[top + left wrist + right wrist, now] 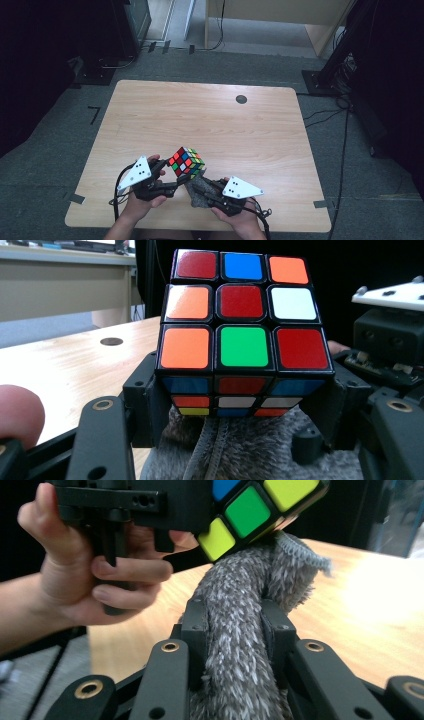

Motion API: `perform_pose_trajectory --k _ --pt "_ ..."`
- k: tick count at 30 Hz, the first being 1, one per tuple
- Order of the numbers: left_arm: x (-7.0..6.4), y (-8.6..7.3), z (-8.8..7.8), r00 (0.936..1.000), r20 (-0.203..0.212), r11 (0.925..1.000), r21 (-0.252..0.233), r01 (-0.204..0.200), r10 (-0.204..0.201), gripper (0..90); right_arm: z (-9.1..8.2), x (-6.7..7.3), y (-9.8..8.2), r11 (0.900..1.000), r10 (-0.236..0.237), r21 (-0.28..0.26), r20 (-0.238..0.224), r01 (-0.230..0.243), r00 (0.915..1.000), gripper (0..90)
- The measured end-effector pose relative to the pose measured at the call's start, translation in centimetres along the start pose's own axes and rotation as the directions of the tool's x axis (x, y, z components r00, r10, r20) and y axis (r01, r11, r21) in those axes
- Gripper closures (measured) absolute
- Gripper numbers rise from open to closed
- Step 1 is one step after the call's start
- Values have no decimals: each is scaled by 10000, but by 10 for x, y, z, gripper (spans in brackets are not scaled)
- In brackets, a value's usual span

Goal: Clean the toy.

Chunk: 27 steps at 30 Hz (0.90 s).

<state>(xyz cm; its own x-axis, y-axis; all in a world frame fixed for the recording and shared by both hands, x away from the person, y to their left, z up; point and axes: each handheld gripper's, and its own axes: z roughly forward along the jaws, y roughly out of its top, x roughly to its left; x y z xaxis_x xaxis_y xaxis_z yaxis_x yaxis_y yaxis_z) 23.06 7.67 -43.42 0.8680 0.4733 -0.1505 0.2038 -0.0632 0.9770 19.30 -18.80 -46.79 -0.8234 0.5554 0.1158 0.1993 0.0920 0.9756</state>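
A scrambled puzzle cube hangs above the table's front edge, tilted on a corner. My left gripper is shut on the cube, its jaws pressed against the cube's lower left and right sides. A grey fluffy cloth is pinched in my right gripper, which is shut on it. In the right gripper view the cloth rises between the jaws and touches the underside of the cube. The cloth also lies just under the cube in the left gripper view.
The wooden table has a small dark round hole near its far edge. Black stands and cables sit on the grey carpet around it. A person's hand holds the left gripper's handle.
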Motion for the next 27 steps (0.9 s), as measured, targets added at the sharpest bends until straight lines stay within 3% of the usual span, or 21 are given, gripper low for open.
perform_pose_trajectory --k 4,5,12,15,19,21,25,27 --pt "-1 0 2 9999 123 10000 70 7 -8 347 -12 -11 6 9968 353 -740 646 -305 9973 710" --pt "-2 0 2 9999 145 10000 63 36 -37 347 -13 -12 6 9967 247 -785 678 -194 9974 709" --pt "-2 -1 4 9996 218 9997 151 179 -182 347 7 5 -6 9981 -584 183 -78 585 9983 692" --pt "-1 0 3 9994 254 9997 78 212 -214 347 3 3 -1 9973 -729 52 195 728 9972 692" --pt "0 0 3 9993 251 9996 121 256 -259 347 -11 -8 5 9974 -238 -662 820 293 9963 691" --pt "0 0 3 9992 267 9995 97 300 -302 347 -9 -5 5 9974 -392 -582 714 434 9967 688" --pt "0 -1 4 9993 195 9994 166 312 -315 347 6 8 -5 9963 -834 205 11 834 9965 683" --pt "0 -2 5 9994 141 9992 243 323 -326 347 10 13 -6 9923 -1153 458 -59 1155 9933 683"
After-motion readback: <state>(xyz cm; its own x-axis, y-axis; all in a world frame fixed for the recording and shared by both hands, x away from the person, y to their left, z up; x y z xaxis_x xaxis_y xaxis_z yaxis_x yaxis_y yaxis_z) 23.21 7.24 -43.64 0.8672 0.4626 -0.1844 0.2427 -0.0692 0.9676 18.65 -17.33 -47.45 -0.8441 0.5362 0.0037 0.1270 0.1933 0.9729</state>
